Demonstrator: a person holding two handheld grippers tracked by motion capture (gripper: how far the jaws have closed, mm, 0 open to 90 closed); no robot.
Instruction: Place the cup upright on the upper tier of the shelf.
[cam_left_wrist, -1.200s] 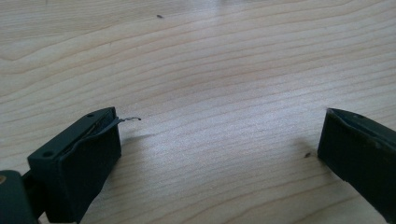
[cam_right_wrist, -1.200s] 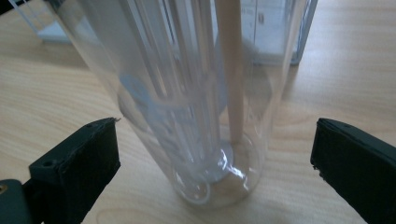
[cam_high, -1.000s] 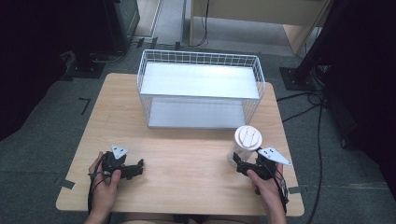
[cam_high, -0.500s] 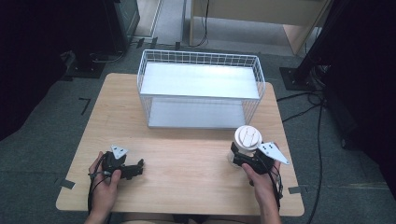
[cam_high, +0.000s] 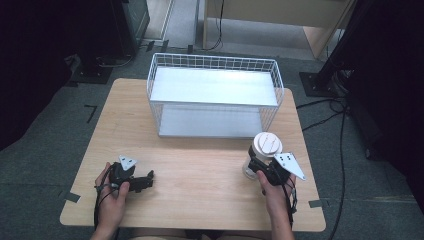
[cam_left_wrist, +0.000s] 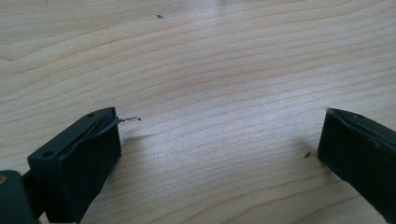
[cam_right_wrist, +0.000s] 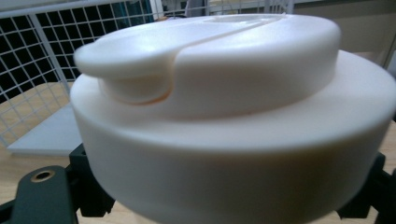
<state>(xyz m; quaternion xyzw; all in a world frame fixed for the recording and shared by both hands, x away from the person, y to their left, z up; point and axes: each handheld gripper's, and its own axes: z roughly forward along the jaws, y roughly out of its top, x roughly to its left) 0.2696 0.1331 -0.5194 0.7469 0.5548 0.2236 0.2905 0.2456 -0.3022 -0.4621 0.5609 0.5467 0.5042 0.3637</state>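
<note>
A white cup with a white lid (cam_high: 265, 146) stands on the wooden table (cam_high: 200, 165) near its right side, just in front of the wire basket. My right gripper (cam_high: 254, 166) has its jaws against both sides of the cup's body, below the lid (cam_right_wrist: 210, 93), which looms large and close in the right gripper view. My left gripper (cam_high: 145, 181) lies on the table at the front left, held by a hand. Its jaws (cam_left_wrist: 219, 126) stand wide open over bare wood with nothing between them.
A white wire basket (cam_high: 216, 67) with a grey shelf inside stands at the back middle of the table. Black cables trail from both grippers toward the front edge. Dark furniture and more cables surround the table on the floor.
My right gripper has slid forward and closed in around the cup. The left gripper and the basket have stayed put.
</note>
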